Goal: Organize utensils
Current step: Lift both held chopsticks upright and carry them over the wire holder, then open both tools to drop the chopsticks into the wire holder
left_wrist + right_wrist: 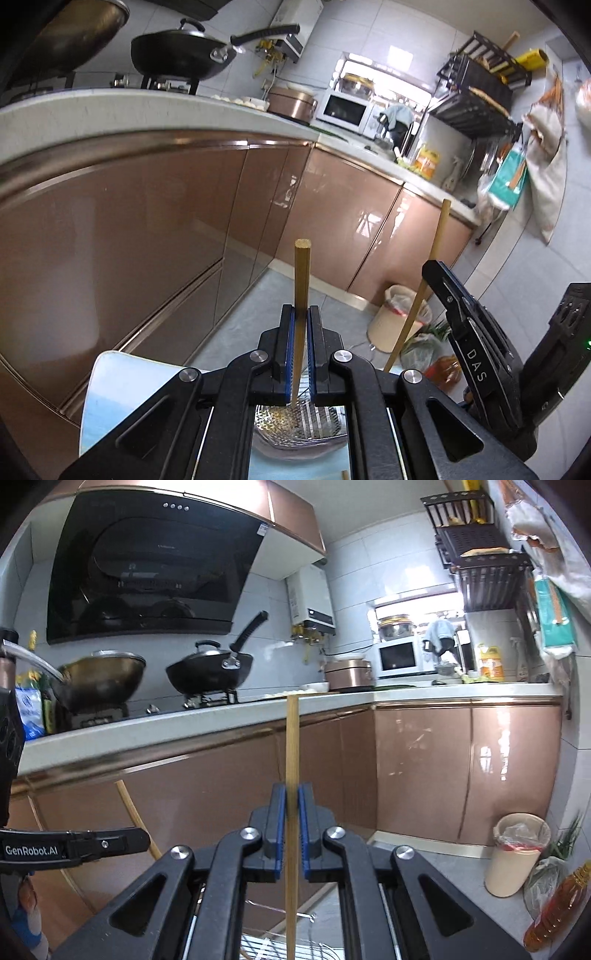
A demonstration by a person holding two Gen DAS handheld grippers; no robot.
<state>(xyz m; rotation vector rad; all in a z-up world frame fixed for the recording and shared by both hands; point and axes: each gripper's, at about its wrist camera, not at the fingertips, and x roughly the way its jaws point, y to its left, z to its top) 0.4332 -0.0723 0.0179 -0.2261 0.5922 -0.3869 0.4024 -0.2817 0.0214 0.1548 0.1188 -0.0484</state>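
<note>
Gripping one chopstick [302, 280] in the left gripper [300, 314], another chopstick [291, 746] in the right gripper [291, 794]; hovering just above a wire basket [317, 424], well apart from the cabinets [147, 221].

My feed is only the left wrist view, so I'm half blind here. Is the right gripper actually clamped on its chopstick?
Observer: Yes. In the right wrist view the right gripper is shut on an upright chopstick, blue pads pressed on both sides.
Operator: What lies under its lower end?
Observer: A wire rack sits just below the gripper, and the stick's lower end runs down in front of it.
Operator: Anything else on the stove besides the black wok?
Observer: A brown metal wok stands on the burner left of the black wok, under the range hood.
</note>
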